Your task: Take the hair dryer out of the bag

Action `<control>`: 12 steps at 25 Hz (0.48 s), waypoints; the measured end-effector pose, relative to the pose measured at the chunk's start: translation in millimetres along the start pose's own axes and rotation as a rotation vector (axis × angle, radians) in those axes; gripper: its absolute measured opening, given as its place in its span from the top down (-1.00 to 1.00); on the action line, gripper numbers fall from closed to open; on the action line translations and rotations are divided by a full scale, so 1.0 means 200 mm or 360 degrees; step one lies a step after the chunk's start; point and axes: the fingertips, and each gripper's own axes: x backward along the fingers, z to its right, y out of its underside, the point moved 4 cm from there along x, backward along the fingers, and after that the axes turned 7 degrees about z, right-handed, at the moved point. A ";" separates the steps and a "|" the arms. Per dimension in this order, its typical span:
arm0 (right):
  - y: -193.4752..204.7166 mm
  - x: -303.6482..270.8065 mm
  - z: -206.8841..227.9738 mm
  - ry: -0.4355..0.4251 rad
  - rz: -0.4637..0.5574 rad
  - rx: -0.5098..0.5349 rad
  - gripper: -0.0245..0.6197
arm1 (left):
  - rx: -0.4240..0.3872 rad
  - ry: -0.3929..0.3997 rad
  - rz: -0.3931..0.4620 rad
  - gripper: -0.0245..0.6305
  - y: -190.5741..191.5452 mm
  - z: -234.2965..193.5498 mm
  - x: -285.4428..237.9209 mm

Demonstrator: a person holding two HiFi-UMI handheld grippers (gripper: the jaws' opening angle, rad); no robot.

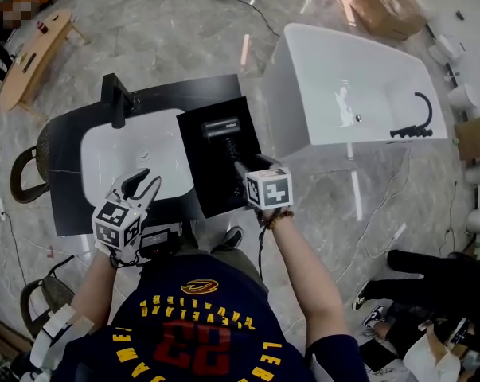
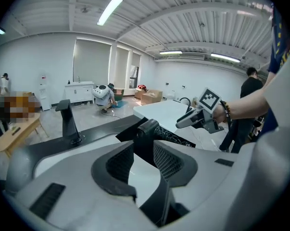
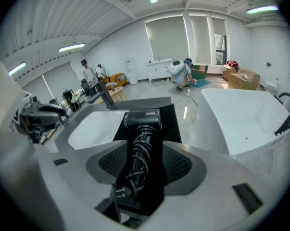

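While hair dryer [image 1: 222,127] lies on bag [image 1: 200,173] at basin [image 1: 120,153] edge | right gripper [image 1: 251,166] clamped on its handle | left gripper [image 1: 140,181] gaping, empty, over basin rim

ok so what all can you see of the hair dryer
The hair dryer is black, seemingly matte plastic: a short barrel with pale print too small to read, and a handle wound in its own black cord, two-pin plug at the near end. It lies flat on the black bag beside the white basin, barrel pointing away from the person. The right gripper has its jaws closed on the handle's lower end.
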 end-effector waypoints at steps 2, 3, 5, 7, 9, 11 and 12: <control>-0.04 0.11 -0.01 -0.0027 0.0127 -0.0031 0.21 | -0.0002 -0.0012 0.0042 0.54 -0.06 -0.02 0.03; -0.06 0.16 -0.03 -0.0039 0.0178 -0.0031 0.21 | -0.0016 -0.0012 0.0064 0.54 -0.09 -0.01 0.04; -0.10 0.27 -0.05 -0.0053 0.0253 -0.0015 0.21 | -0.0048 0.0003 0.0105 0.54 -0.17 0.02 0.05; -0.13 0.36 -0.08 -0.0060 0.0317 -0.0008 0.22 | -0.0064 0.0035 0.0149 0.54 -0.24 0.06 0.05; -0.17 0.45 -0.11 -0.0069 0.0401 -0.0029 0.21 | -0.0070 0.0076 0.0199 0.54 -0.31 0.11 0.04; -0.21 0.53 -0.15 -0.0079 0.0502 -0.0066 0.22 | -0.0075 0.0132 0.0250 0.54 -0.38 0.17 0.03; -0.23 0.57 -0.17 -0.0084 0.0548 -0.0081 0.22 | -0.0078 0.0168 0.0273 0.54 -0.42 0.20 0.03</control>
